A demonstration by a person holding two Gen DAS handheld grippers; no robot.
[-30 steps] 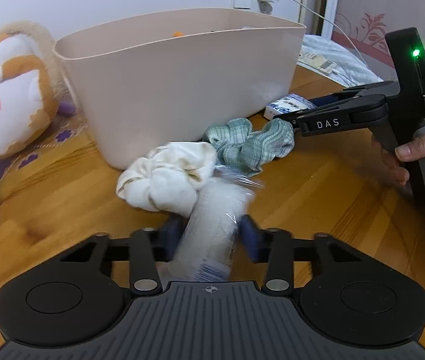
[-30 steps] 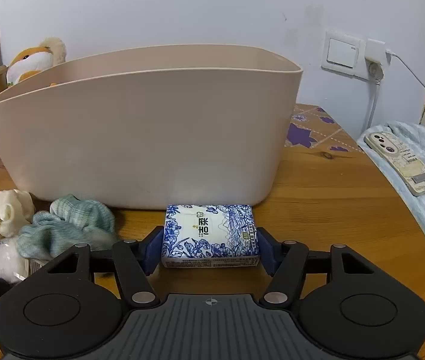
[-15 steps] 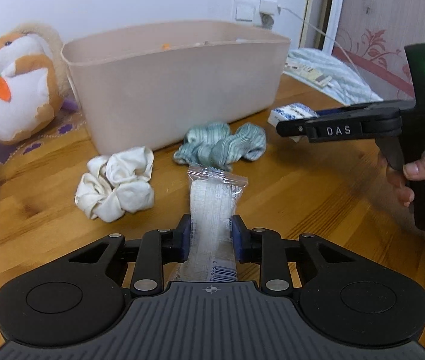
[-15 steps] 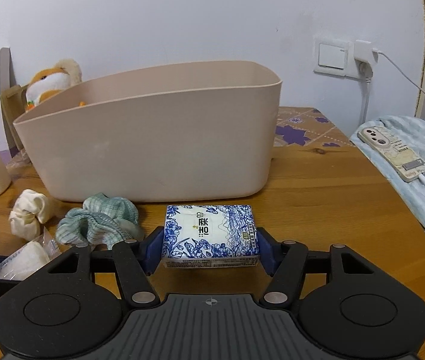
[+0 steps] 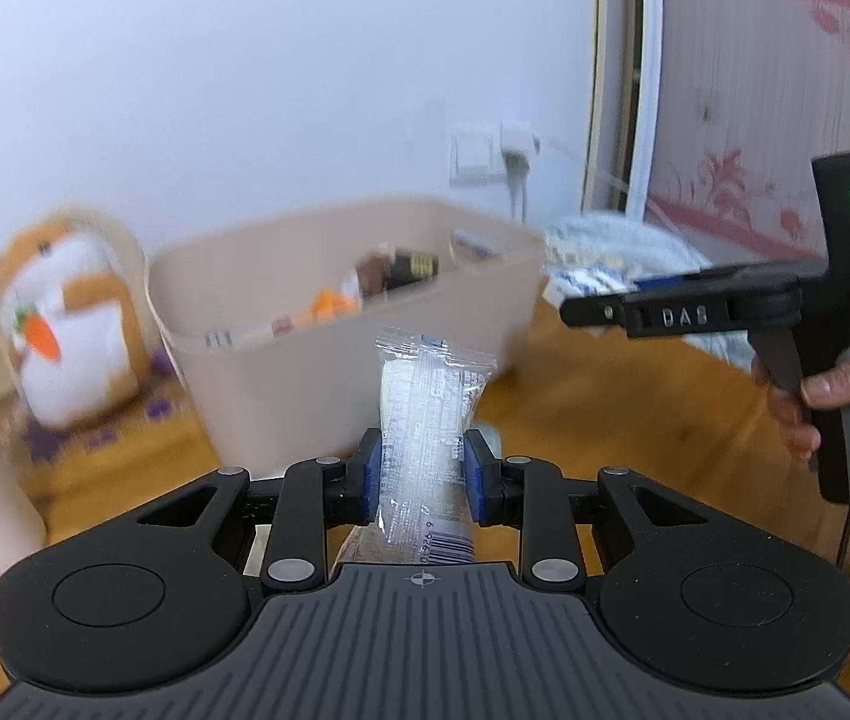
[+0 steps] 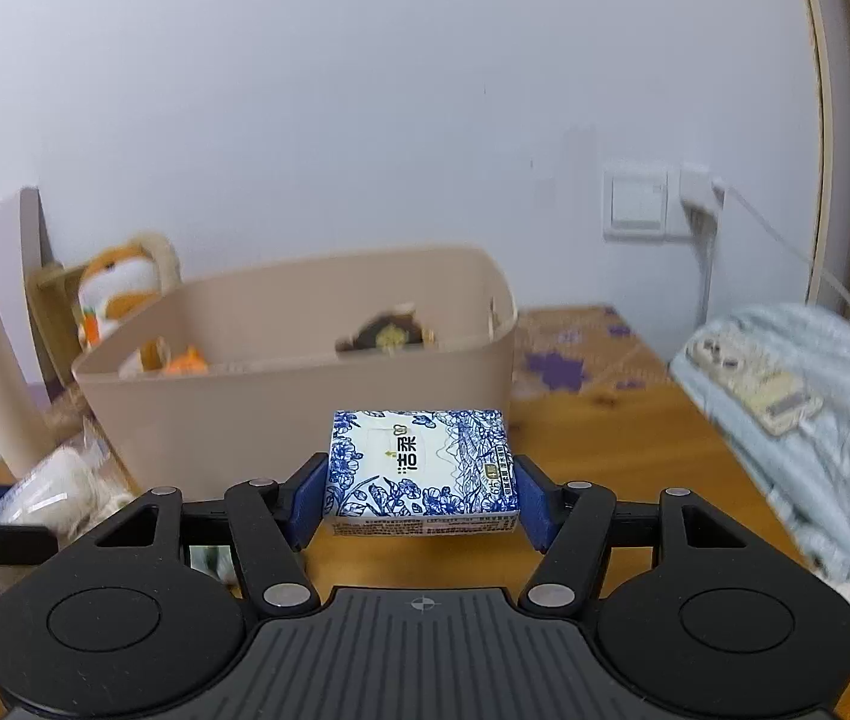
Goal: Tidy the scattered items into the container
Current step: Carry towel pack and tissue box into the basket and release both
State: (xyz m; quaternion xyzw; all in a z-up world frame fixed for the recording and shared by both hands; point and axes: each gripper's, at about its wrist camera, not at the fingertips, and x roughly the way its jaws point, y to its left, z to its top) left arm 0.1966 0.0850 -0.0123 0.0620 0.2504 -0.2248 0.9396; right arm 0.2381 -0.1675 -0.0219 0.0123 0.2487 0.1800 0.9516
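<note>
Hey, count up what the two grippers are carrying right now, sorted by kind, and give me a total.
Clear-wrapped packet, in the left gripper: 1
Blue-and-white tissue pack, in the right gripper: 1
Total: 2, both short of the beige container.

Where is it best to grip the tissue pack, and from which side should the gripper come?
Grip the tissue pack across its two short ends, coming level from its long front side, as the right gripper does now. The pack is a flat rectangular block, so those ends give the pads parallel faces. It is probably soft, so close gently. It then points toward the bin.
</note>
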